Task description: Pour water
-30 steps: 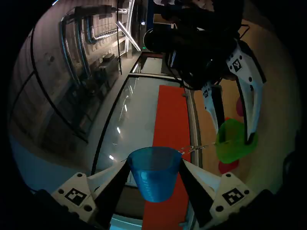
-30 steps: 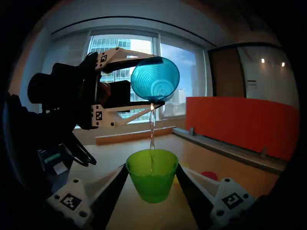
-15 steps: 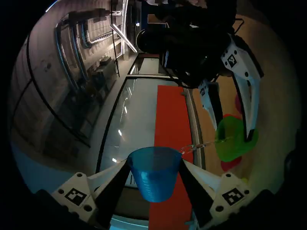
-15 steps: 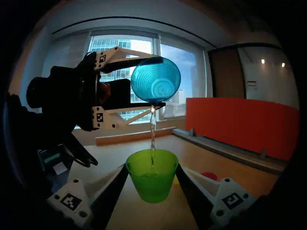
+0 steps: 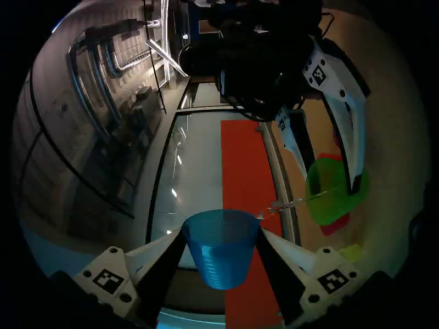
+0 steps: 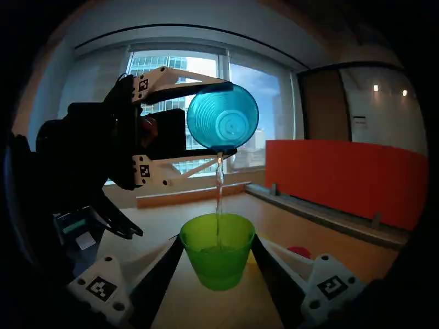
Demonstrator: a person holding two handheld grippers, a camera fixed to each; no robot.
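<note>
Pouring, mid-stream. Item one: blue cup (image 6: pixel 222 116), upper centre of the right gripper view, tipped far over, clamped between both fingers of the left gripper (image 5: pixel 220 237). Thin water stream (image 6: pixel 219 183) drops from its rim into green cup (image 6: pixel 218 259), lower centre, upright, partly filled, clamped by the right gripper (image 6: pixel 218 241) over the tabletop (image 6: pixel 285 219). Next move, as judged: hold alignment until the blue cup drains, then right it.

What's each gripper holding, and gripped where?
Left gripper clamps the blue cup by its side walls, tipped and pouring. Right gripper clamps the green cup by its side walls, upright.
</note>
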